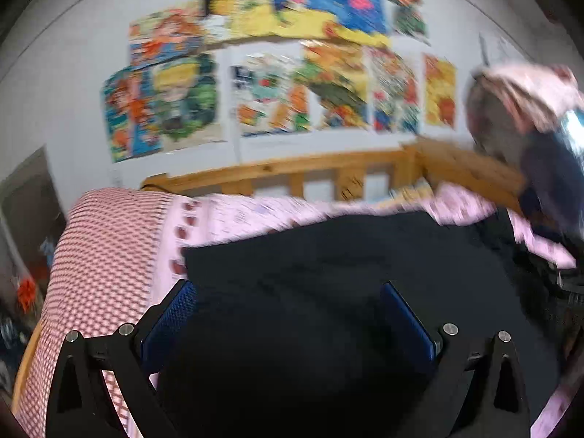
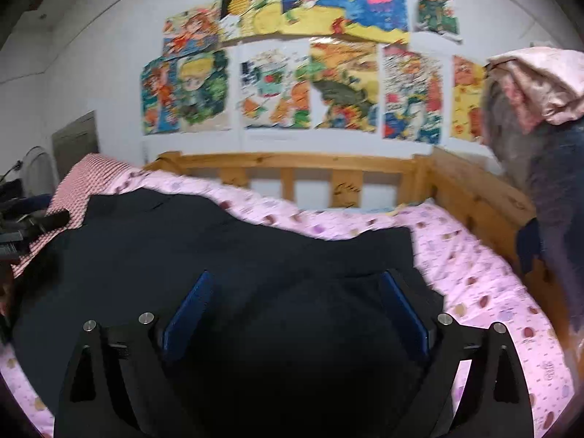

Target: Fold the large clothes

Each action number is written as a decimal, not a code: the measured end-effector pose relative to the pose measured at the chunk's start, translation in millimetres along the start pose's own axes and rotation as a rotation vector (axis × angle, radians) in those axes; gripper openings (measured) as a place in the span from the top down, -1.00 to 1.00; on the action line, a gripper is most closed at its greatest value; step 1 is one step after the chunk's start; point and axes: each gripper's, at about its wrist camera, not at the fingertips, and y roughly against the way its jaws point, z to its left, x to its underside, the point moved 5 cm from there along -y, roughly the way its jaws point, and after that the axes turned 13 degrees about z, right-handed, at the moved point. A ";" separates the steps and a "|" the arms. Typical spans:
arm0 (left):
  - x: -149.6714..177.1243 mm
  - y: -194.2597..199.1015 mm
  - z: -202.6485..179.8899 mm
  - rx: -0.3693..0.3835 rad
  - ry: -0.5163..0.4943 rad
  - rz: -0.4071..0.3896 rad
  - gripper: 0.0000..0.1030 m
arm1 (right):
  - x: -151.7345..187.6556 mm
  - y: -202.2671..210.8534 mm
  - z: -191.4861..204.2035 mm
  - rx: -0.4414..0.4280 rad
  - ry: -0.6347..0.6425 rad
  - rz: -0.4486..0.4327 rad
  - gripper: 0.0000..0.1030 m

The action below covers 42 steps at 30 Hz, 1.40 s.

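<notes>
A large black garment (image 1: 328, 255) lies spread on the pink patterned bed sheet (image 1: 255, 215). My left gripper (image 1: 288, 299) hovers over its left part, blue pads (image 1: 171, 317) wide apart, open, with only flat cloth below. In the right wrist view the same black garment (image 2: 233, 241) covers the left and middle of the sheet (image 2: 474, 262). My right gripper (image 2: 297, 292) is open above its near right part, with its blue pads (image 2: 401, 310) set wide. Black parts of the left gripper (image 2: 25, 226) show at the left edge. The left view is motion-blurred.
A red-and-white checked pillow (image 1: 106, 255) lies at the bed's left end. A wooden rail (image 2: 310, 168) runs along the far side and right end. A heap of pink and grey bedding (image 2: 540, 109) rises at the right. Colourful posters (image 2: 310, 54) cover the wall.
</notes>
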 end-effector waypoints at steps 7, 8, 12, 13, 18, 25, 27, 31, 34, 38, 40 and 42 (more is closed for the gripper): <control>-14.4 -50.6 -14.5 -0.052 -0.057 0.124 -1.00 | -2.3 -45.3 -1.7 0.131 0.028 0.085 -0.74; -19.2 -56.1 -9.8 -0.056 -0.037 0.133 -1.00 | -5.5 -49.6 -5.1 0.161 0.037 0.086 -0.74; -28.2 -90.7 6.5 -0.042 0.042 0.220 -1.00 | -15.9 -73.7 -25.1 0.240 0.029 0.151 -0.74; -27.2 -99.9 9.3 -0.028 0.060 0.243 -1.00 | -15.9 -82.0 -33.0 0.215 -0.012 0.185 -0.74; -17.2 -131.2 17.3 0.049 0.126 0.302 -1.00 | -1.5 -114.7 -63.8 0.021 -0.195 0.253 -0.80; -6.5 -153.0 23.5 0.103 0.188 0.305 -1.00 | 16.7 -134.9 -68.4 -0.093 -0.291 0.230 -0.84; -8.8 -158.4 23.5 0.103 0.194 0.305 -1.00 | 16.4 -144.2 -69.6 -0.105 -0.297 0.237 -0.85; -7.5 -162.5 23.9 0.104 0.201 0.303 -1.00 | 17.2 -156.1 -69.5 -0.123 -0.311 0.240 -0.87; -6.1 -161.8 23.9 0.105 0.204 0.298 -1.00 | 19.0 -157.2 -71.6 -0.133 -0.318 0.238 -0.87; -4.8 -160.8 23.2 0.105 0.207 0.291 -1.00 | 20.8 -157.2 -71.0 -0.136 -0.321 0.235 -0.87; -4.7 -161.3 24.0 0.106 0.207 0.289 -1.00 | 21.8 -156.8 -72.4 -0.138 -0.323 0.233 -0.87; -4.0 -162.2 23.9 0.107 0.208 0.287 -1.00 | 23.0 -156.6 -73.3 -0.139 -0.324 0.232 -0.87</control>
